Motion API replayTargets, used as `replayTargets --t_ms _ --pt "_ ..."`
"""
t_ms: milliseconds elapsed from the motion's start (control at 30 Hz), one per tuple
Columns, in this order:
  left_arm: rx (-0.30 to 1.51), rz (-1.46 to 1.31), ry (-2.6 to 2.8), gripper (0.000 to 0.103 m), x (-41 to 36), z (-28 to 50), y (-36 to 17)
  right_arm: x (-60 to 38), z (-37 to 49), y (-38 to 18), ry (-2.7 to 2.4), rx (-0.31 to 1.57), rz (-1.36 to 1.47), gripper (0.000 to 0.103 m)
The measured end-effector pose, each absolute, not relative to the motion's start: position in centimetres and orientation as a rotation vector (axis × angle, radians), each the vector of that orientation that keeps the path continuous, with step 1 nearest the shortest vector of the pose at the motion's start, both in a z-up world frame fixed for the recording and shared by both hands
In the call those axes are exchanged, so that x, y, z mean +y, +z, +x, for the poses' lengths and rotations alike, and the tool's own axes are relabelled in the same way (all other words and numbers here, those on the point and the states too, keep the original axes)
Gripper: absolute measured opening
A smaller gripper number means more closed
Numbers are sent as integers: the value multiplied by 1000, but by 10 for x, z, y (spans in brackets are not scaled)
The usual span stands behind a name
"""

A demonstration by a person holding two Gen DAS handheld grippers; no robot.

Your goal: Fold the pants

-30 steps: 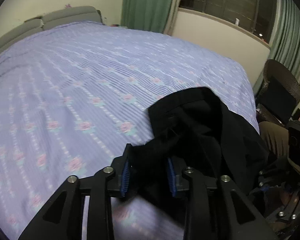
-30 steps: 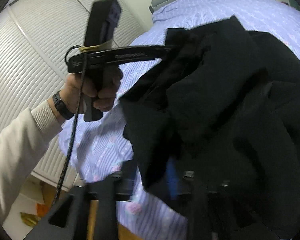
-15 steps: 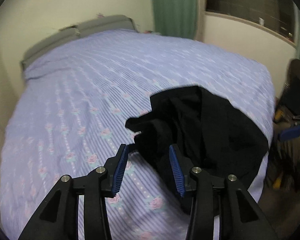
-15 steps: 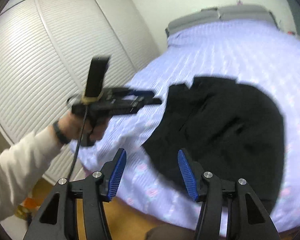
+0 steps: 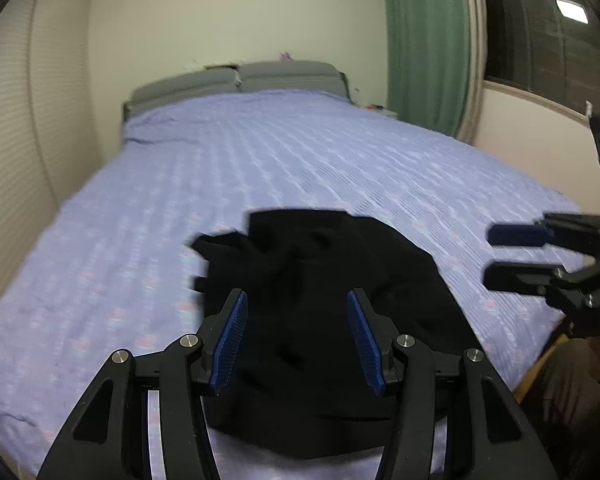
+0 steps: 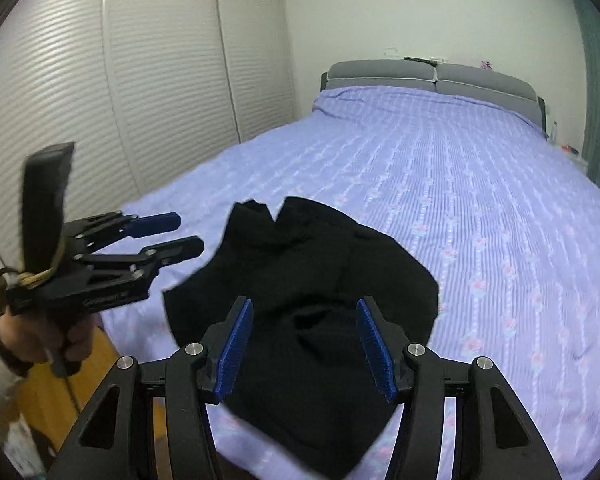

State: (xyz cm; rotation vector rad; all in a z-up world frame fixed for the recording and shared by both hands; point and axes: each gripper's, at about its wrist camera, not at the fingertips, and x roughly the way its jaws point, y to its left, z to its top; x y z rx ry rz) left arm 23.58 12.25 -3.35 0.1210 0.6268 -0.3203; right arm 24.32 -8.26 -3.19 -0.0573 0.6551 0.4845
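Note:
Black pants (image 5: 324, 280) lie in a crumpled heap on the lilac bedspread, near the bed's front edge. My left gripper (image 5: 296, 320) hovers just short of the heap and its jaws are opening. Nothing is pressed between its blue pads (image 5: 230, 340). In the right wrist view the same pants (image 6: 312, 276) spread out beyond my right gripper (image 6: 304, 336), which is open and empty above them. Each gripper also shows in the other's view: the right gripper (image 5: 490, 258) to the right of the heap, the left gripper (image 6: 186, 234) to its left, held by a hand (image 6: 36, 340).
The bed (image 6: 480, 200) stretches far back to a grey headboard (image 6: 432, 76). White slatted wardrobe doors (image 6: 120, 80) line the left side. A green curtain (image 5: 428, 40) and a dark window (image 5: 548, 40) are at the far right. Wooden floor (image 6: 96, 376) shows below the bed's corner.
A second ago both grippers had black cloth between their fingers. Both have let go, widened and drawn back and up from the pants, which now rest in a heap on the bed.

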Motion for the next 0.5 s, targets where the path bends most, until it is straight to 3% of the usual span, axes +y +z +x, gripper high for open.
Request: replayTargets --t_ms 167,367,400,500 --pt "689 118 -348 47 107 261 -62 -89 253 -35 490 664 -90 55" --pt "795 71 -354 16 110 288 -91 -101 262 -43 492 688 -80 55" --pt "806 71 -357 6 109 288 -94 -102 264 -44 492 689 -75 55" --pt "813 64 -358 2 112 283 -96 -107 269 -46 487 693 -60 55"
